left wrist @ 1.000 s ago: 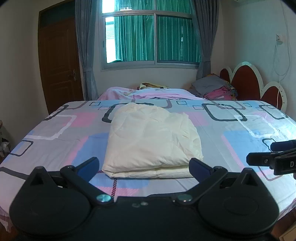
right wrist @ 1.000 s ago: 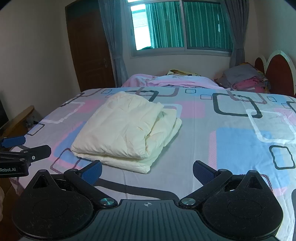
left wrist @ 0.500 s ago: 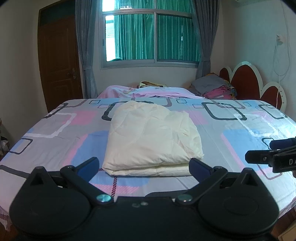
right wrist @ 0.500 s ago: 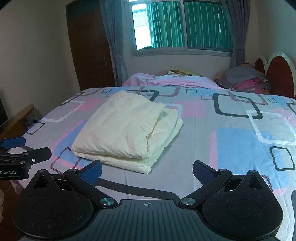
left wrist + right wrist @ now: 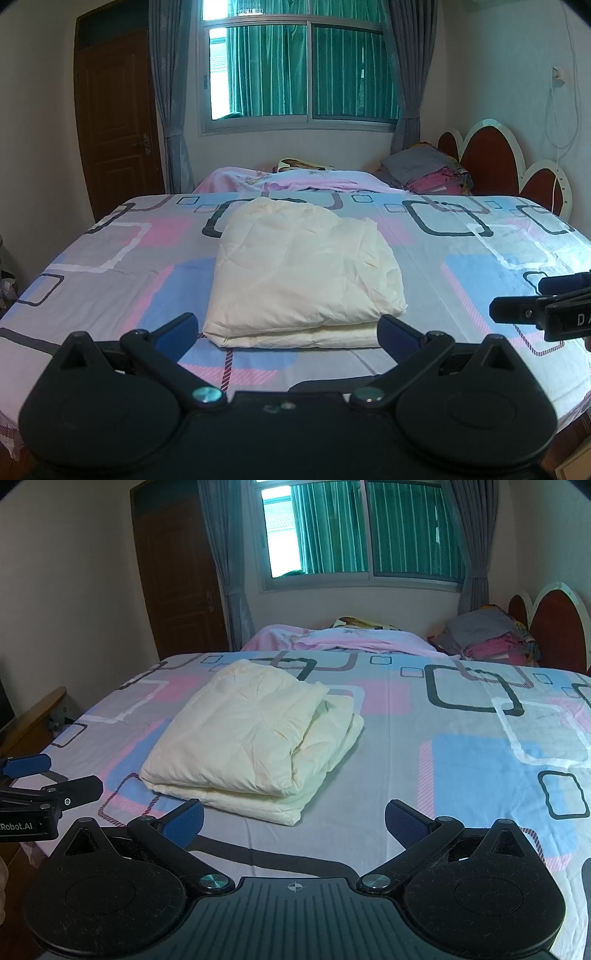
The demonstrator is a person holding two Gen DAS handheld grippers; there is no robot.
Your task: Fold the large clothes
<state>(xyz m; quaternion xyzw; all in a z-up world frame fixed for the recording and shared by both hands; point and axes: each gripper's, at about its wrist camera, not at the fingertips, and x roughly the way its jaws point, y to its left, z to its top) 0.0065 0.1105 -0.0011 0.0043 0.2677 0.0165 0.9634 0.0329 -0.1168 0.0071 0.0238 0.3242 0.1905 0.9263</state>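
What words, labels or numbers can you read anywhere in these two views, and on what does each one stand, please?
"Robot.AI": white print on the black body of the left gripper, at the left edge of the right wrist view; the start may be cut off.
"DA": white letters on the black body of the right gripper, cut off by the right edge of the left wrist view.
Nothing readable on the folded cream garment or the bedsheet.

home bedroom | bed (image 5: 461,258) | curtained window (image 5: 303,74) | wooden door (image 5: 118,122)
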